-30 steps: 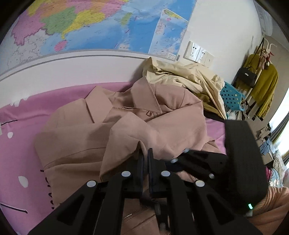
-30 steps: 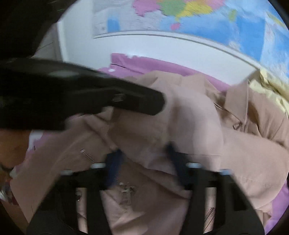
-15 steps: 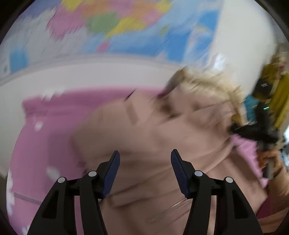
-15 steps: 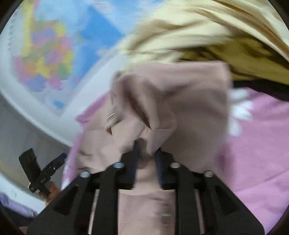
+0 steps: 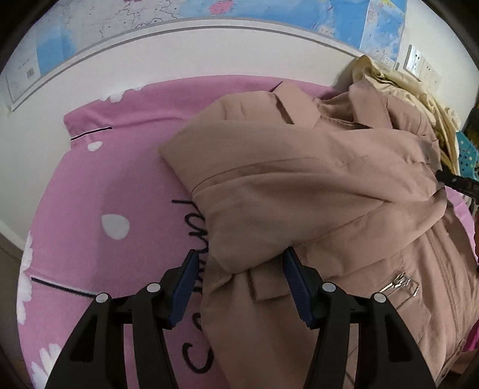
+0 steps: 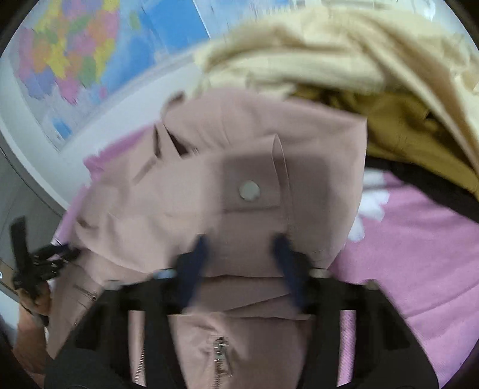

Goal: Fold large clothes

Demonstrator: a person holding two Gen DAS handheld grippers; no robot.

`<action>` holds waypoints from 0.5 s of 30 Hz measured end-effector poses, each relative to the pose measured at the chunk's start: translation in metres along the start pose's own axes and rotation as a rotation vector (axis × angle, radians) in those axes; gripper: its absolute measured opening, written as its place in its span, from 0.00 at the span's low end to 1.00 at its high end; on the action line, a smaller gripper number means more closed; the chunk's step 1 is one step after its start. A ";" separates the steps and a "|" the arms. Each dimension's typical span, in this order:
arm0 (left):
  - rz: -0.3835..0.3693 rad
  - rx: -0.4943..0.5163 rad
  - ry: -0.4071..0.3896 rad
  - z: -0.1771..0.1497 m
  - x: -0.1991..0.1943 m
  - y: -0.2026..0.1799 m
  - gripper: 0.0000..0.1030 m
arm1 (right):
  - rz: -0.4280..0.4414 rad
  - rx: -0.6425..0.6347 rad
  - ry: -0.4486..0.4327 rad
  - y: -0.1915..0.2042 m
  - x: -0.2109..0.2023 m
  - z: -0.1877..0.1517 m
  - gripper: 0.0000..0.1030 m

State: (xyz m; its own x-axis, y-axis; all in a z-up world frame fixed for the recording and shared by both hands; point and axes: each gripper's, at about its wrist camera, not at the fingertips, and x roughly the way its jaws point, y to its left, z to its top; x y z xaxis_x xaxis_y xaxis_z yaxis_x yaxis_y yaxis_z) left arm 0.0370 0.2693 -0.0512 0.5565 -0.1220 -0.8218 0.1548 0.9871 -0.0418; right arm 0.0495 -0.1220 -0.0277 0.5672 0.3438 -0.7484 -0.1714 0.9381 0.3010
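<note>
Jacket (image 5: 299, 185), dusty pink, lay across the pink bedspread (image 5: 98, 191), collar toward the wall, one sleeve drawn over the chest with its cuff near the left gripper (image 5: 239, 278). Snap tab and front zipper visible in the right wrist view, though blurred. Left gripper spread wide, empty, straddling the sleeve end without pinching it. Right gripper (image 6: 242, 257) likewise parted, fingers either side of the cloth below the snap, nothing held as far as the blur allowed. Judged partway through: sleeves apparently brought inward, body not yet folded in half, hem and zippered front loose at the near side, creases unsmoothed. Probably left: tidying the sleeves, then doubling the body toward the collar. Beyond the jacket, a heap of cream clothing (image 5: 398, 86) against the wall, touching the collar end. Bedspread printed with white petals and black script. Wall map (image 5: 269, 12) above, wall switches (image 5: 420, 64) at right, turquoise basket (image 5: 467, 155) at the edge.
</note>
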 end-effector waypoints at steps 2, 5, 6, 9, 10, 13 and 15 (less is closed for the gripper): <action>-0.017 -0.010 0.001 -0.006 -0.008 0.003 0.57 | 0.029 0.053 0.013 -0.007 0.001 -0.001 0.35; -0.045 -0.035 -0.008 -0.018 -0.023 0.011 0.68 | 0.072 0.053 -0.031 -0.011 -0.022 -0.007 0.47; -0.060 -0.041 -0.011 -0.022 -0.027 0.013 0.70 | 0.097 0.050 -0.040 -0.012 -0.031 -0.010 0.55; -0.124 -0.070 0.012 -0.041 -0.038 0.020 0.73 | 0.144 0.058 -0.042 -0.015 -0.051 -0.021 0.62; -0.134 -0.075 0.020 -0.045 -0.039 0.020 0.73 | 0.158 0.059 -0.038 -0.018 -0.058 -0.028 0.62; -0.160 -0.083 0.027 -0.065 -0.047 0.017 0.74 | 0.180 0.076 -0.014 -0.027 -0.075 -0.052 0.66; -0.188 -0.083 0.028 -0.074 -0.053 0.013 0.75 | 0.189 0.089 -0.005 -0.031 -0.084 -0.065 0.67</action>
State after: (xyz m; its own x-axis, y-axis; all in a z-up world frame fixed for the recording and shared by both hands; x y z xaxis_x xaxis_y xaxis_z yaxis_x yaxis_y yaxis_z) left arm -0.0502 0.2965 -0.0502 0.5013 -0.3031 -0.8104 0.1851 0.9525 -0.2417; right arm -0.0453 -0.1774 -0.0124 0.5354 0.5128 -0.6711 -0.2034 0.8495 0.4867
